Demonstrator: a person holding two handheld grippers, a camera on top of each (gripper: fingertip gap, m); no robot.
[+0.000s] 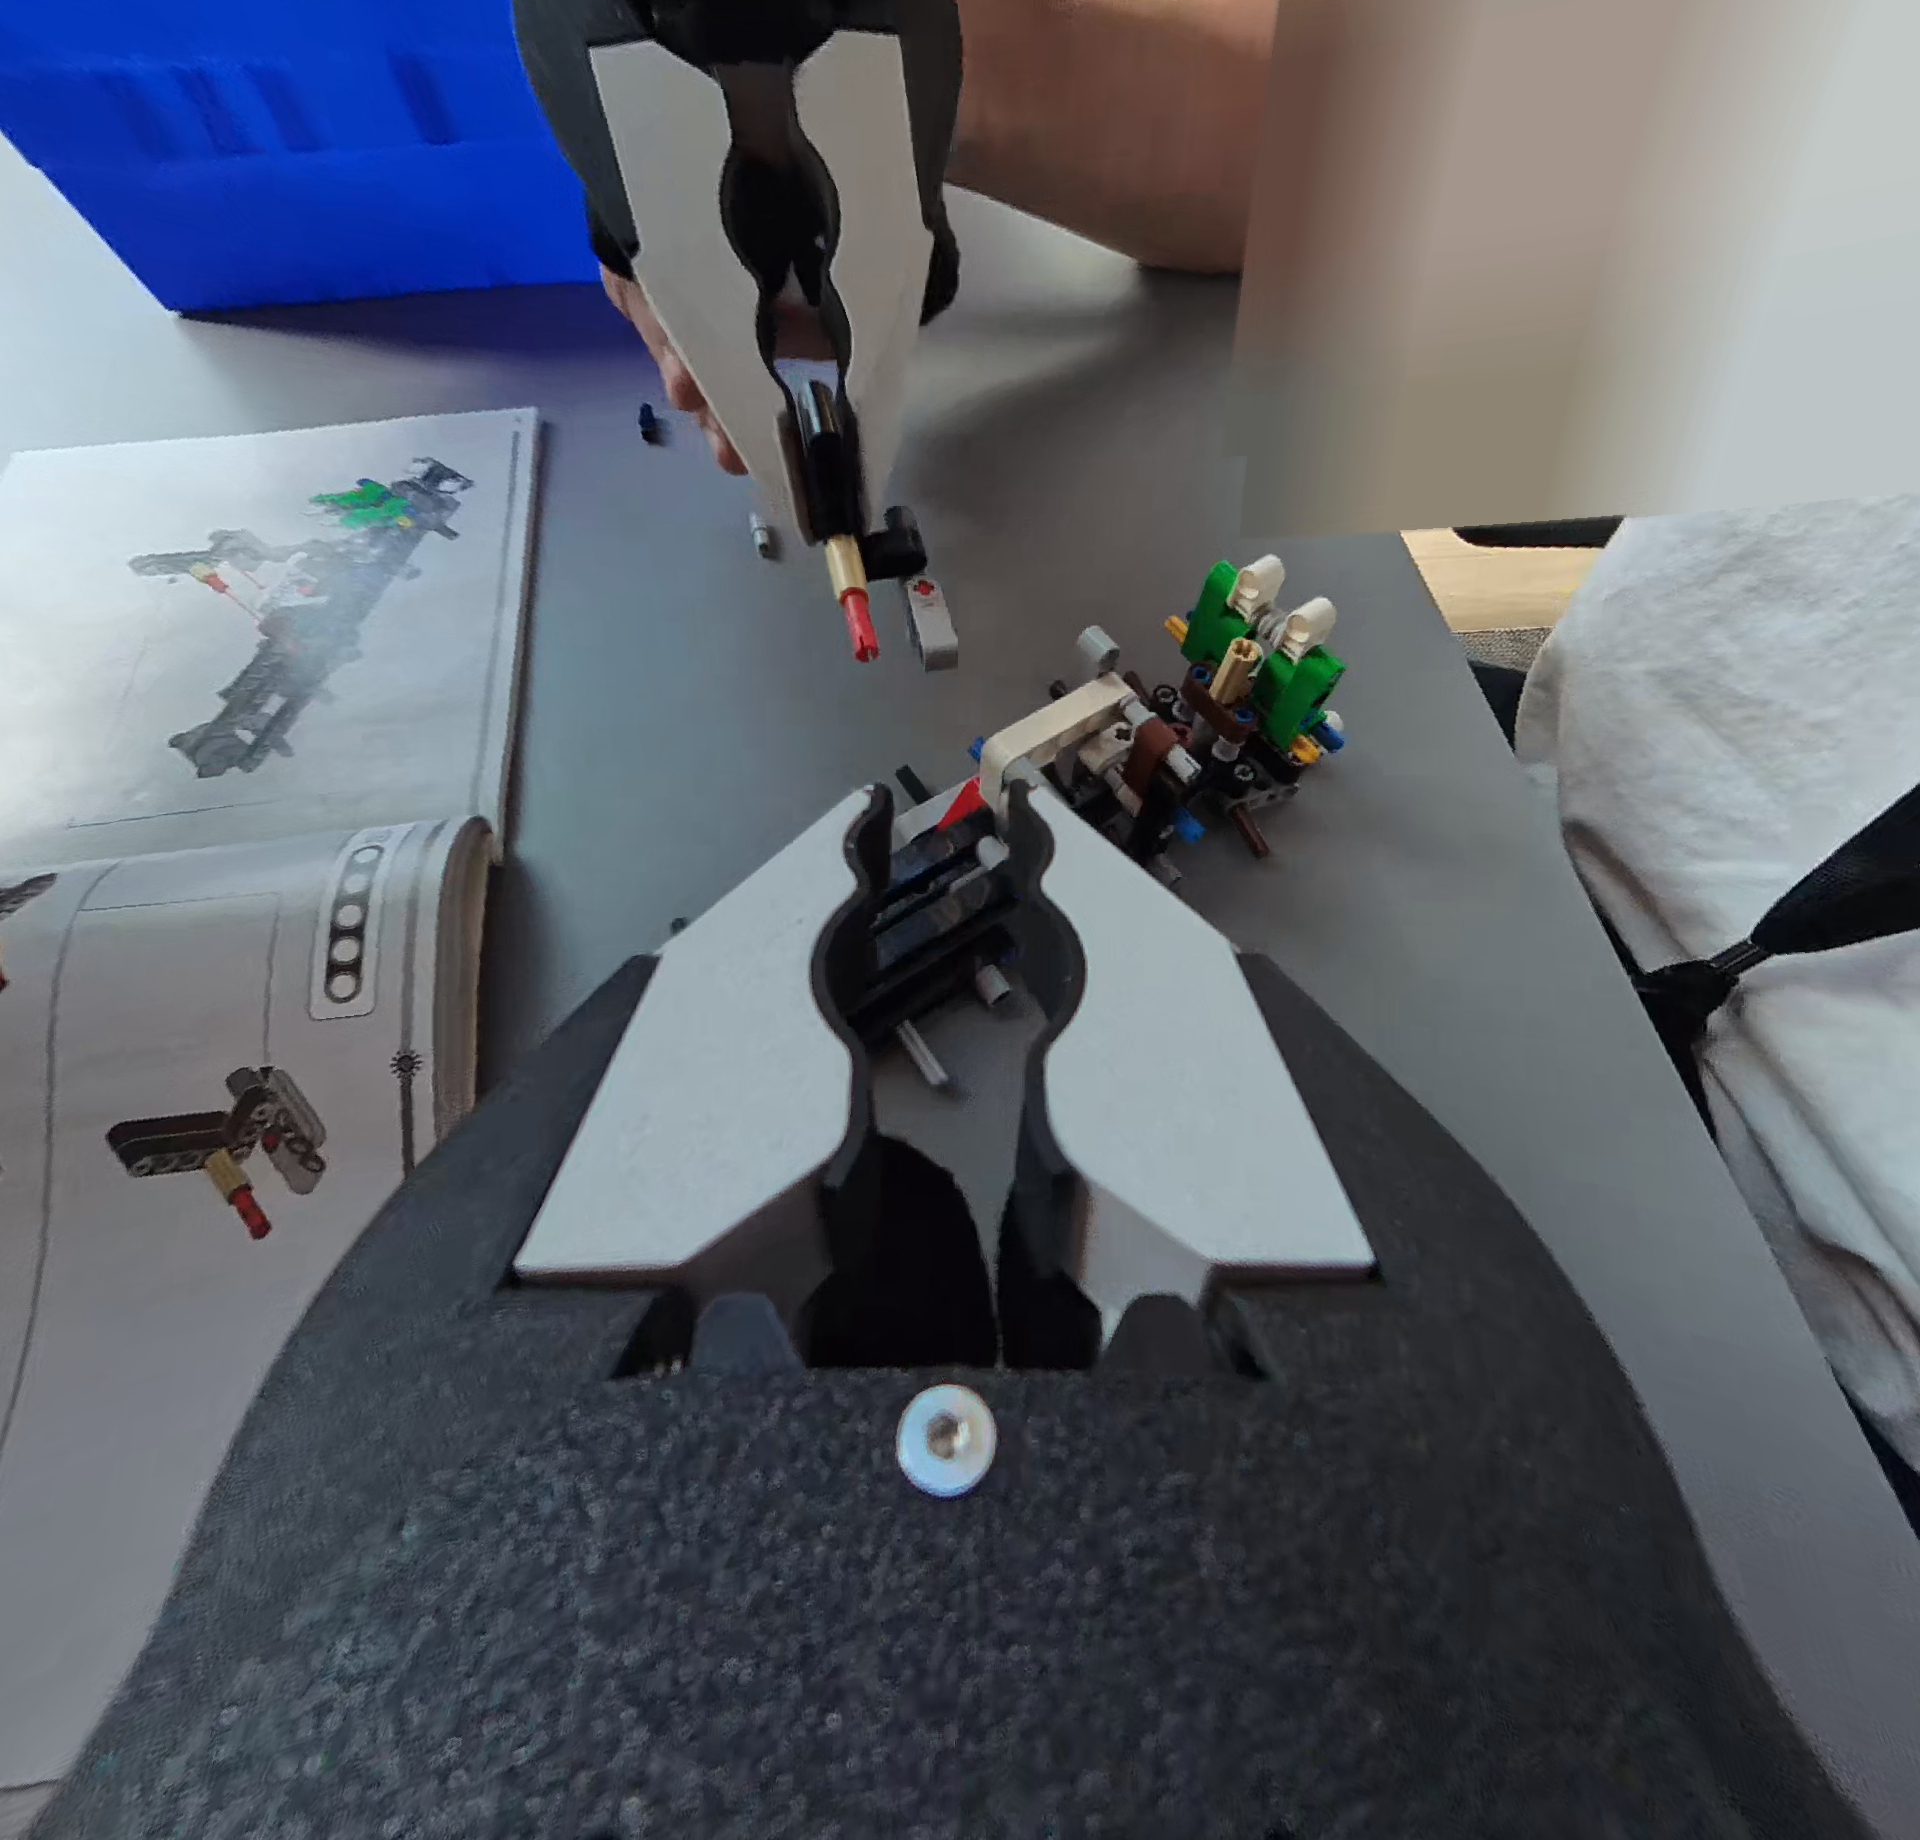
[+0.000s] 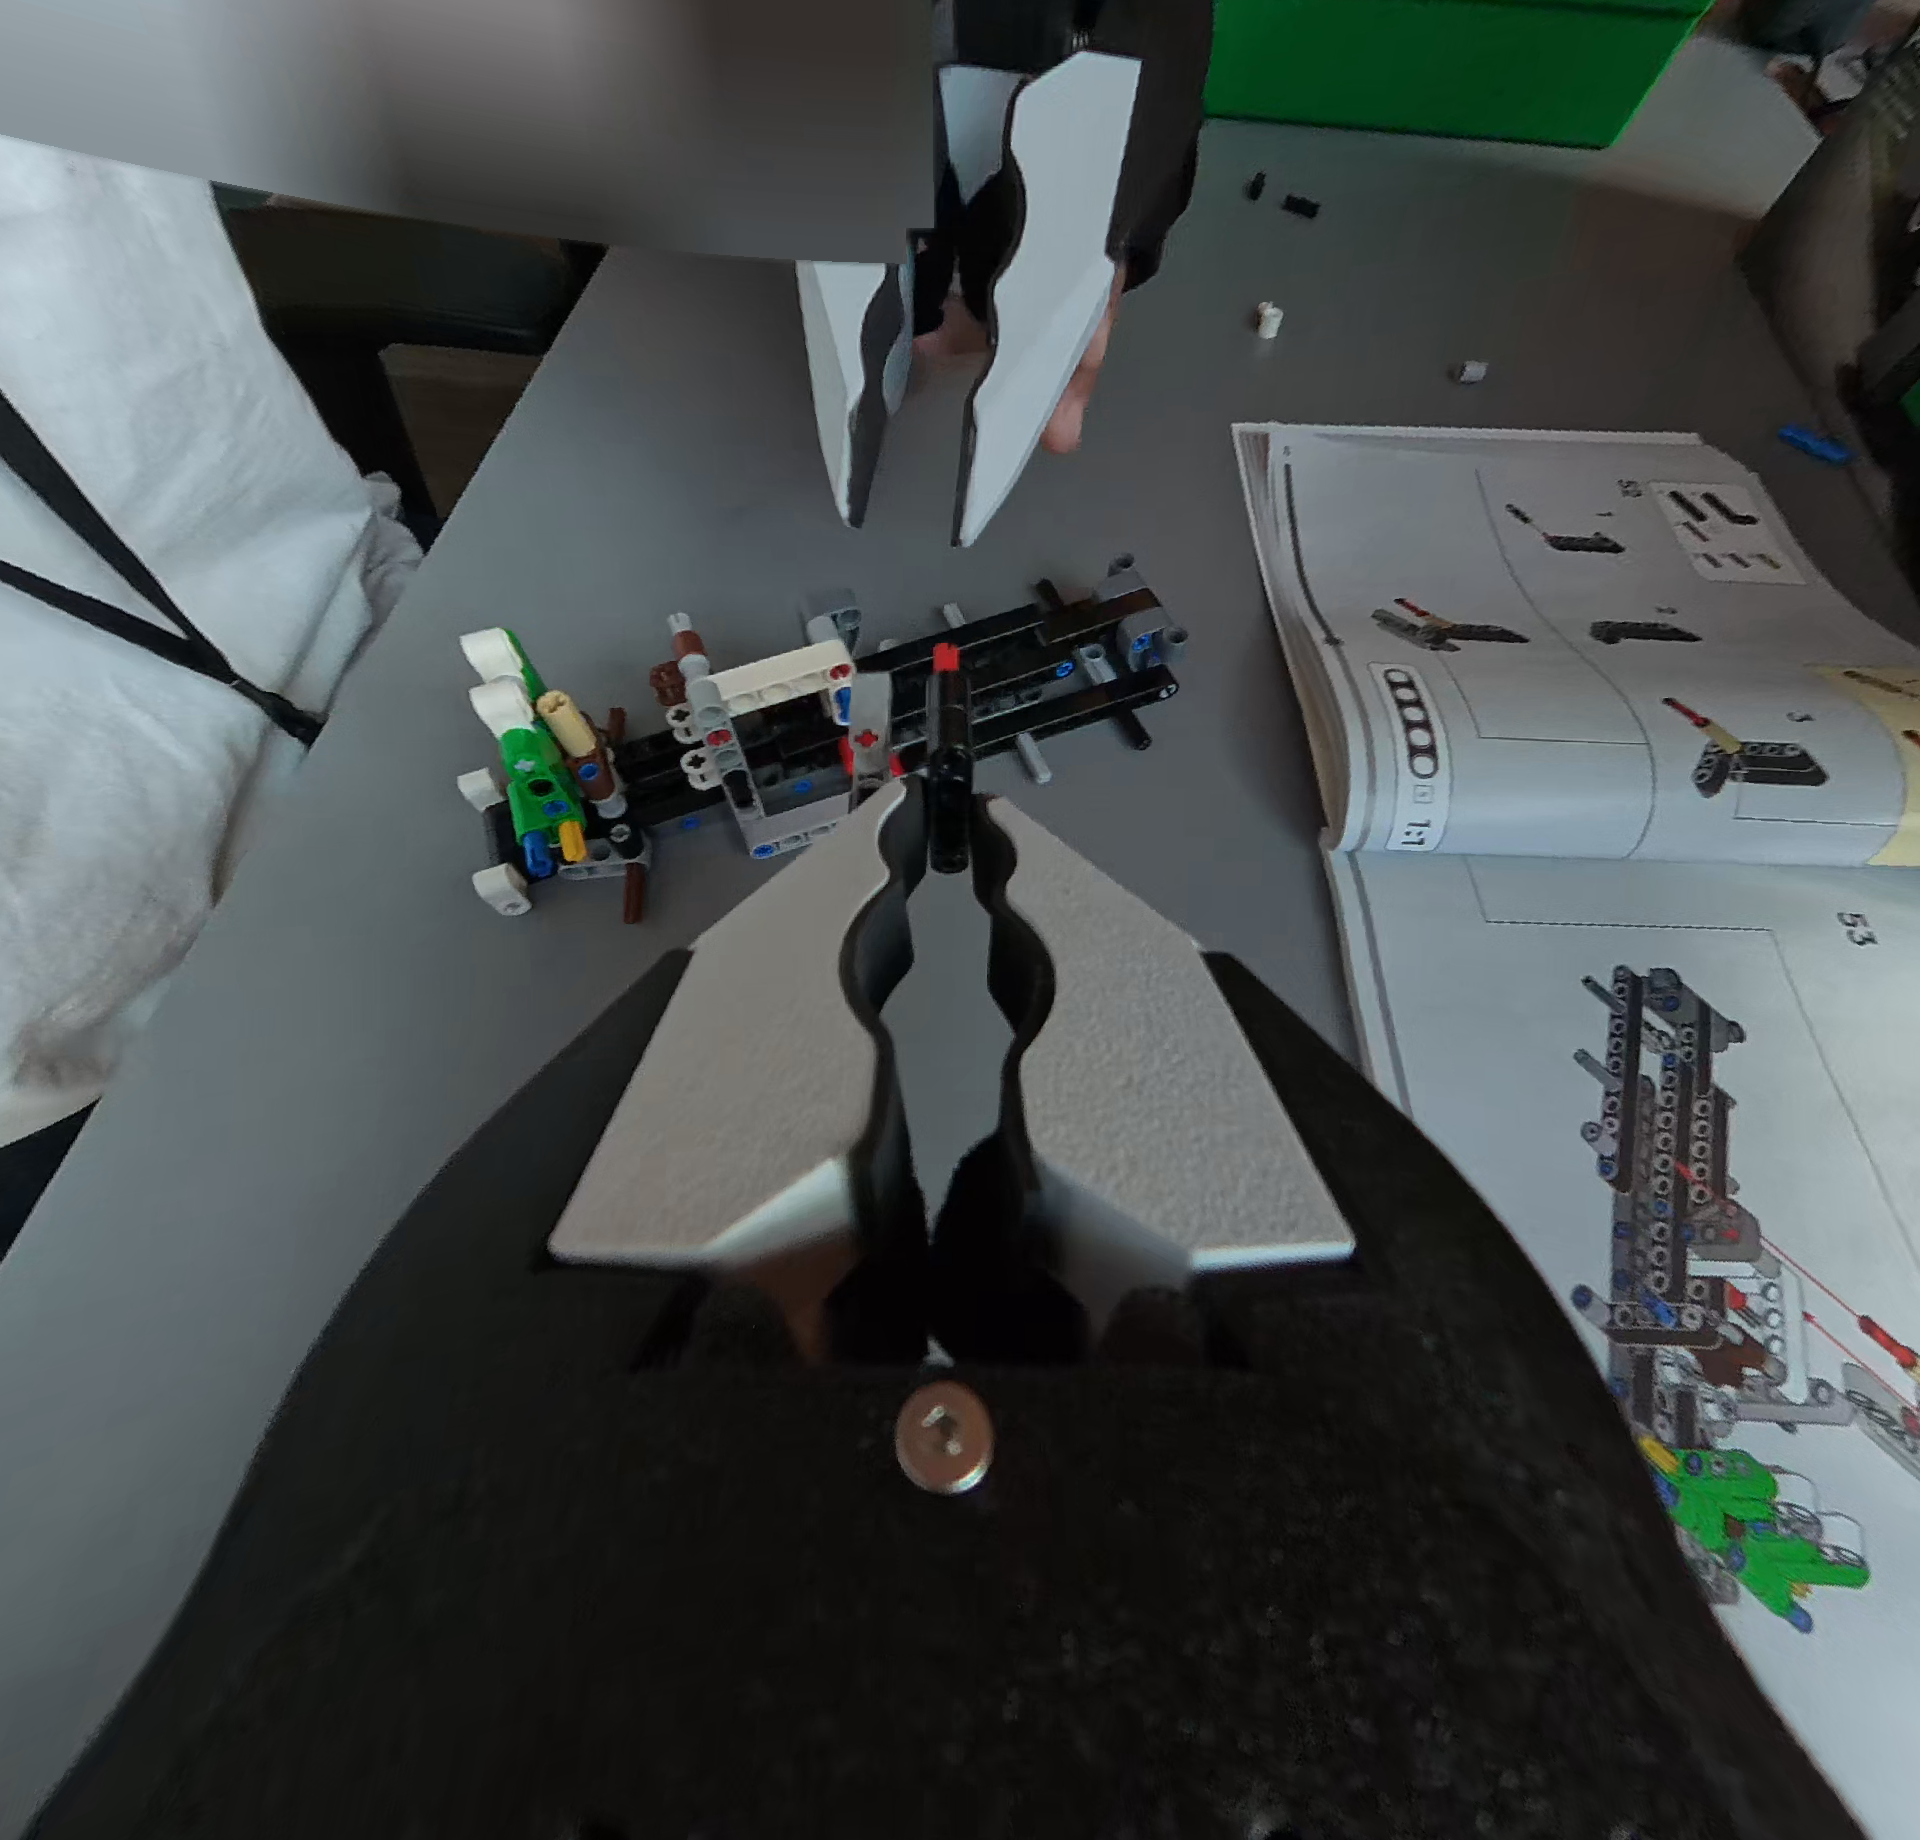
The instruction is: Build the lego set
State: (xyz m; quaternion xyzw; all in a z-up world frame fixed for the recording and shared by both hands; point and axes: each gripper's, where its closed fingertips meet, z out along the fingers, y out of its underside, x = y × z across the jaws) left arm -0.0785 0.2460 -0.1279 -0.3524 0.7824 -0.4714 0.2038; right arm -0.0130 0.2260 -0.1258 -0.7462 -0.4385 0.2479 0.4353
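The right tool point(image 2: 940, 834), clamped on the small subassembly point(image 1: 868, 554), could twist it loose if pressed askew into the chassis point(image 2: 810, 720); left tool point(image 2: 909, 533) narrow, empty.

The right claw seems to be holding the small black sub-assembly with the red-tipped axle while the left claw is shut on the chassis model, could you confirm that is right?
Not quite: the left claw is open and empty above the chassis model, as the right wrist view shows. The right claw does hold the small black sub-assembly with the red-tipped axle.
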